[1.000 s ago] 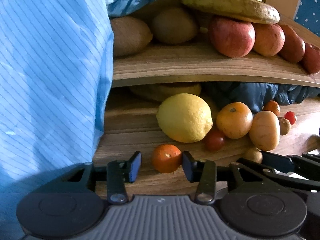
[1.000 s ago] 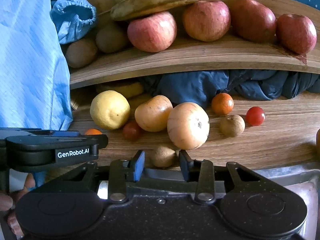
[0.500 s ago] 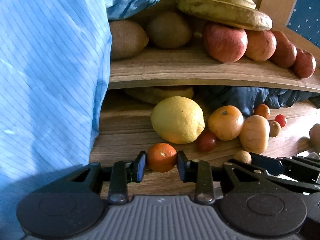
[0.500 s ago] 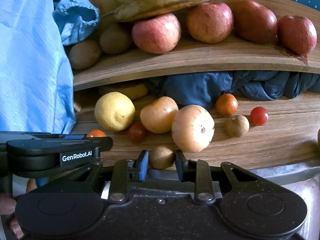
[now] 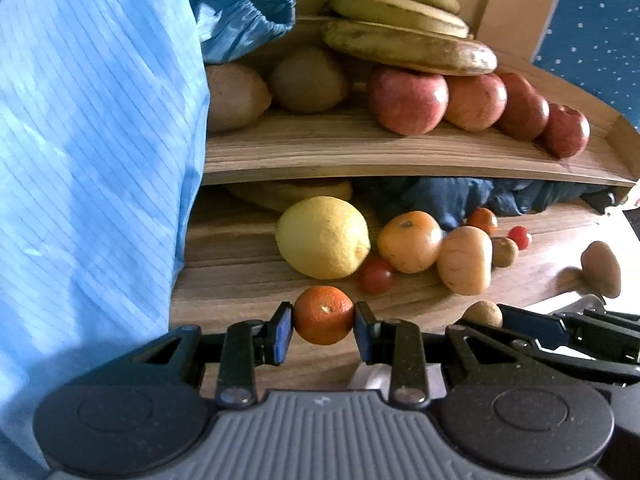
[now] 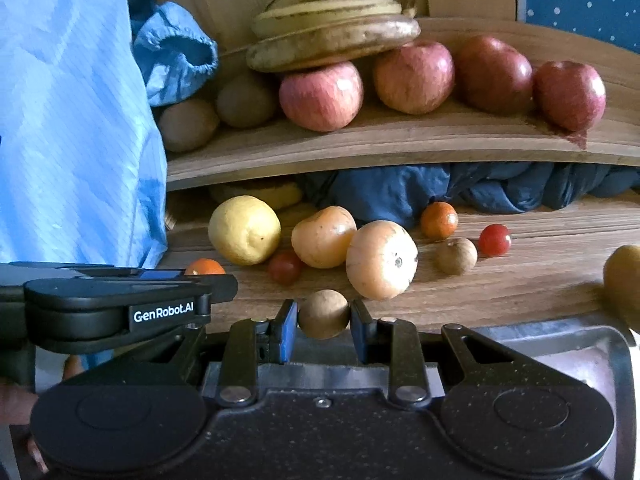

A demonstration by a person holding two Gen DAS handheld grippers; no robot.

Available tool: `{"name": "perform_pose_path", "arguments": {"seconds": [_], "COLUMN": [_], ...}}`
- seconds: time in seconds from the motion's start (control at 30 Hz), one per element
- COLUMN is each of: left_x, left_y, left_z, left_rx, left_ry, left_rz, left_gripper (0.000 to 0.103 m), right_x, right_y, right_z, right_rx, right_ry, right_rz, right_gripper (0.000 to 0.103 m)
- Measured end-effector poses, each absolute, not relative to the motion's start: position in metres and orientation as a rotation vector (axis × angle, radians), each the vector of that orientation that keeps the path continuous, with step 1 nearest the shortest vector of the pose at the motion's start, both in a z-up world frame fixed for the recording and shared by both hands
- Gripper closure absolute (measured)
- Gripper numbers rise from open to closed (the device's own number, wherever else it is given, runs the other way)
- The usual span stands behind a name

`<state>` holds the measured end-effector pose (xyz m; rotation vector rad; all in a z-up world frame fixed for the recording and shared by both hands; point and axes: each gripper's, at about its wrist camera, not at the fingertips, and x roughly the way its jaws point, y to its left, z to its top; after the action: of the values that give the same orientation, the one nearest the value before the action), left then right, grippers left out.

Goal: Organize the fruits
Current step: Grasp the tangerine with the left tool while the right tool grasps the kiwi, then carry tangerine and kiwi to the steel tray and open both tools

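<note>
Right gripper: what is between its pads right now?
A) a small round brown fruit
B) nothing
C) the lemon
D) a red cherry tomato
A: in the right wrist view the right gripper has its blue pads pressed on either side of a small round brown fruit, in front of the fruits on the wooden surface.

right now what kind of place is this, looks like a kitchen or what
Probably a home storage corner rather than a clear kitchen: a wooden shelf stacked with bananas and apples, loose fruit such as a lemon on the wood below, and crumpled dark cloth underneath.
</note>
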<state>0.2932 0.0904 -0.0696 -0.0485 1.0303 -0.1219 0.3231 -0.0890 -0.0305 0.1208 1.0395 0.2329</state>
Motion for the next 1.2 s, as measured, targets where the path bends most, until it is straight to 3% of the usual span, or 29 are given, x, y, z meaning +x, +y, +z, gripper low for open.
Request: {"name": "perform_pose_path", "arguments": {"seconds": [0.63,1.2], "left_x": [0.237,0.197], "left_y": [0.057,0.032], "left_z": [-0.058,-0.053], "left_rx": [0.012,-0.013], "left_ry": [1.063,1.12], "left_rz": [-0.244,-0.25], "left_gripper": [0.067,0.067], "right_x": [0.25,0.197], "right_y": [-0.113,-0.114], "right_z": [-0.006,-0.021], "right_rx": [0.1,0.023], "right_ry": [1.023,1.137], "right_rz": [0.249,0.375], "right_gripper": [0.073,0.073]}}
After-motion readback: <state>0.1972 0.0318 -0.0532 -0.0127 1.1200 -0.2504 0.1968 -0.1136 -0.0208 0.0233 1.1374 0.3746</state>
